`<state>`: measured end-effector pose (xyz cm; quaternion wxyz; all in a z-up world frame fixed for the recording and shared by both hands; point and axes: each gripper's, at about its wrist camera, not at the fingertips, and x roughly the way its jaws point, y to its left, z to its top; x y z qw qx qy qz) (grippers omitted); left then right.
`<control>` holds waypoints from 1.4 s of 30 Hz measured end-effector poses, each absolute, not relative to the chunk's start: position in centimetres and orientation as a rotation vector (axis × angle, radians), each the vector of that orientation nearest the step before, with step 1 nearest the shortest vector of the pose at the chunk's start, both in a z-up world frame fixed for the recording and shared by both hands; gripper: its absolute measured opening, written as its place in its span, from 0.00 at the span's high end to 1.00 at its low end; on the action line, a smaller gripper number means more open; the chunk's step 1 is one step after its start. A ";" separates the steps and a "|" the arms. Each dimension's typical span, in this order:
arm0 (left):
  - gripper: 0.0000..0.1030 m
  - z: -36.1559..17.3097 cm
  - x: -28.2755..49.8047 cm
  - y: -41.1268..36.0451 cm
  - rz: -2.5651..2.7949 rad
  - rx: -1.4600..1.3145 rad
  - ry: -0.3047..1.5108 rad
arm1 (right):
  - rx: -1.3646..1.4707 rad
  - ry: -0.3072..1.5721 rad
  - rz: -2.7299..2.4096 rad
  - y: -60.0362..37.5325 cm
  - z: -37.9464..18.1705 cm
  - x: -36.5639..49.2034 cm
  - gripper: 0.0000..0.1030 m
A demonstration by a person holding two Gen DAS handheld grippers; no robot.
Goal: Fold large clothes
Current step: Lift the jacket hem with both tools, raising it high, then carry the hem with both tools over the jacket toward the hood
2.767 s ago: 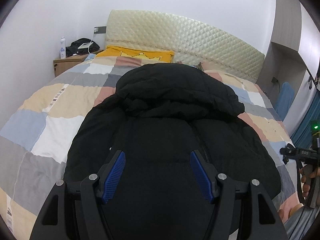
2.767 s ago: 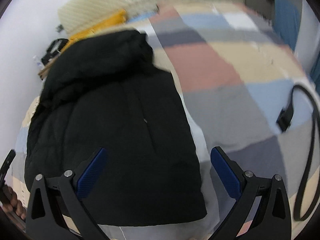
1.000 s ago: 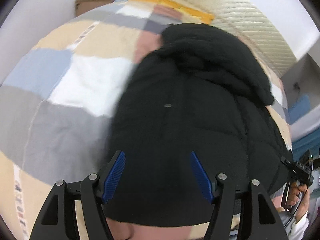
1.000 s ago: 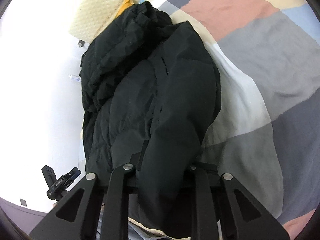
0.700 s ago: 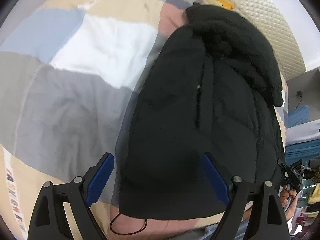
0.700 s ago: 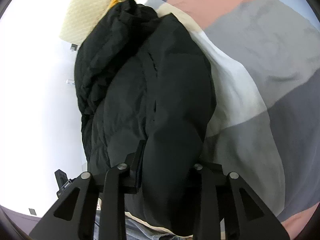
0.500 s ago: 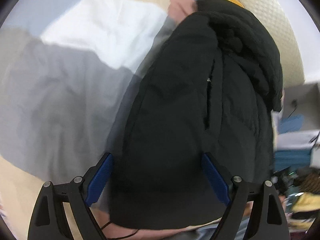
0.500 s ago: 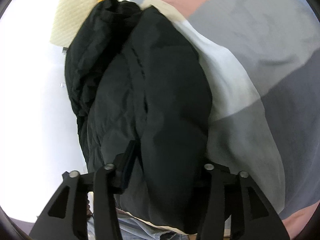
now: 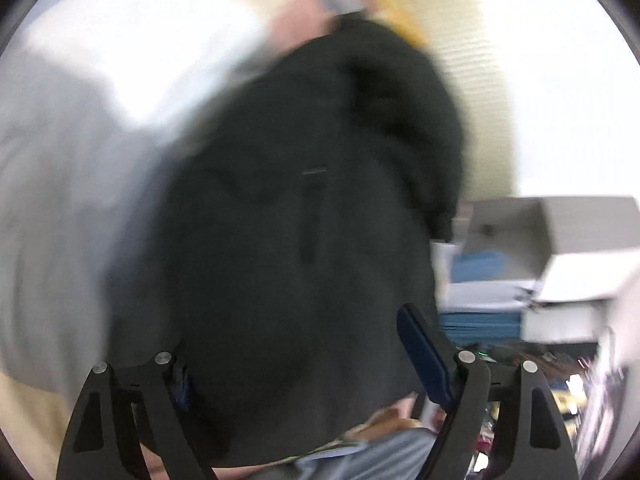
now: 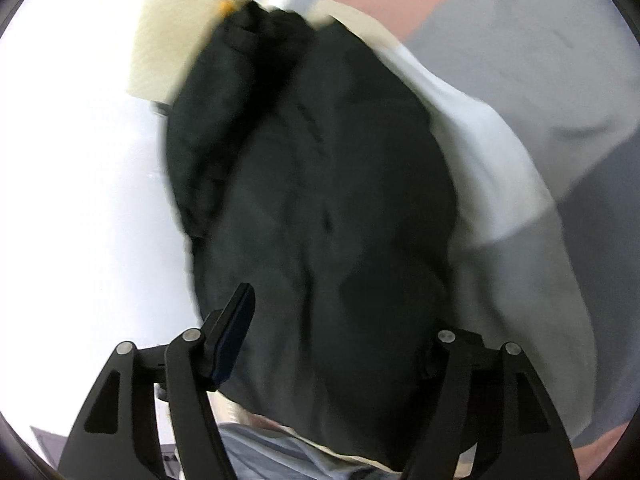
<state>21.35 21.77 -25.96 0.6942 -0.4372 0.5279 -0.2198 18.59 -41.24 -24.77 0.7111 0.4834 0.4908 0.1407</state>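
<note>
**Black padded jacket caught at the hem by both grippers**

Black and thickly padded, the jacket filled the middle of both wrist views, running from the lower edge of each frame up toward the pale headboard at the top. It lay on a patchwork bedspread of grey, white and pink blocks. Both views were blurred by motion.

The left gripper was spread wide, with the jacket's lower hem bulging between its fingers; one blue pad showed at lower right, the other was mostly buried in fabric at lower left. The right gripper was likewise spread around the hem, one pad visible at lower left, the opposite finger hidden behind cloth. Whether either was actually squeezing the fabric could not be told.

By its look, the jacket would be soft, bulky and springy, light for its size but slippery-faced, apt to puff back open. A firm bite on the stitched hem edge near each bottom corner seemed the soundest hold.
</note>
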 end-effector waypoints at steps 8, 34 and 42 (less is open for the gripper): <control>0.19 -26.5 21.7 20.1 -0.531 -0.960 1.226 | 1.080 0.983 0.375 -41.2 -22.5 18.2 0.32; 0.86 -26.3 22.1 19.5 -0.512 -0.919 1.186 | 0.851 1.091 0.284 -39.8 -23.2 18.5 0.85; 0.92 -22.5 21.0 20.4 -0.461 -0.882 1.113 | 0.922 0.902 0.349 -41.1 -20.0 17.1 0.91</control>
